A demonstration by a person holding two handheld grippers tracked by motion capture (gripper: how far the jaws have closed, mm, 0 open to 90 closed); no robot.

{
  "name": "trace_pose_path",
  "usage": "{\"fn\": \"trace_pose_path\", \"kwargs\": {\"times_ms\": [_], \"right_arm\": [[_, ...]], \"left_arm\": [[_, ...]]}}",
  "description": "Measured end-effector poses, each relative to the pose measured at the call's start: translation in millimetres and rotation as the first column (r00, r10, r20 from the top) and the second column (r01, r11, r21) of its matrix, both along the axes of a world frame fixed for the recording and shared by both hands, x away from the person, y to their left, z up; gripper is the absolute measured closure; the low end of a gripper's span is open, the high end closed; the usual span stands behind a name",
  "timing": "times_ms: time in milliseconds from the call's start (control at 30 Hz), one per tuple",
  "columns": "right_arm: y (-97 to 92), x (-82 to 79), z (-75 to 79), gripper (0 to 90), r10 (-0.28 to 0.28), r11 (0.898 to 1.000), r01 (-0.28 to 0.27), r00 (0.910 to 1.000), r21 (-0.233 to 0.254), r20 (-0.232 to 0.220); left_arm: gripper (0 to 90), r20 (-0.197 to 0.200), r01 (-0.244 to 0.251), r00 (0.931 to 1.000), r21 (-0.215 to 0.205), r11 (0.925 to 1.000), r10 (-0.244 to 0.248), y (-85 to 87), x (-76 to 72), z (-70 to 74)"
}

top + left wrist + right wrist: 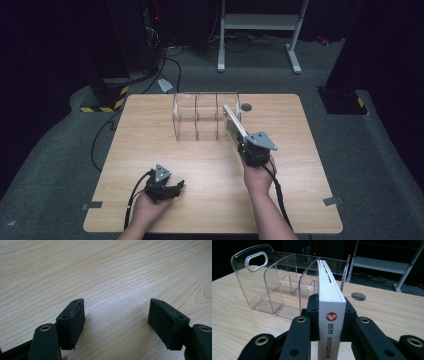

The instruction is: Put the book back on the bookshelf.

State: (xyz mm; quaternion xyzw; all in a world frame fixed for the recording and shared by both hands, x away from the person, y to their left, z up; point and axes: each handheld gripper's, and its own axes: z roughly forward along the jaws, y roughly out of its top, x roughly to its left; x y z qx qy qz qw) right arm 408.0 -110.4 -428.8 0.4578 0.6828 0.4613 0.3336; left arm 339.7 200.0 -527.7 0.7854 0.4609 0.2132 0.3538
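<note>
Right now, by item:

Right claw (243, 143): clamped on the spine end of a white book (234, 126), its pads pressing both covers, as the right gripper view shows (331, 315). In the high view it sits over the middle of the counter, just in front of the organiser's right end, with the hand (258, 175) behind it.

Book: white, held on edge with the page block upward (329, 282); a red round logo and dark characters mark the spine. It slants away from the claw toward the organiser, its far end at the rightmost compartment; whether it touches the acrylic I cannot tell.

Organiser (200, 117): clear acrylic file holder standing on the far half of the counter, split by curved dividers into compartments, with an oval handle cut-out in the end wall (256, 258). The compartments look bare.

Left claw (172, 189): spread wide with nothing between its pads (72, 325). It rests low at the near-left part of the counter, well apart from the book and organiser, held by the left hand (150, 205).

Counter (150, 145): light wood grain, with a round grey cable hole (246, 107) just right of the organiser.
</note>
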Motion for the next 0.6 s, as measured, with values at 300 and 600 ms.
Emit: {"fn": "trace_pose_path", "kwargs": {"times_ms": [300, 600], "right_arm": [[8.7, 18.8, 2.0, 75.1, -0.023, 1.0, 0.023, 0.9997, -0.001, 0.005], [20.1, 43.8, 1.6, 75.1, -0.048, 0.999, 0.048, 0.9988, -0.013, 0.007]], "left_arm": [[29.6, 0.001, -0.002, 1.0, 0.0, 1.0, 0.002, -0.1, -0.1, 0.0], [29.7, 0.0, -0.004, 1.0, -0.001, 1.0, 0.004, -0.3, -0.1, 0.0]]}}
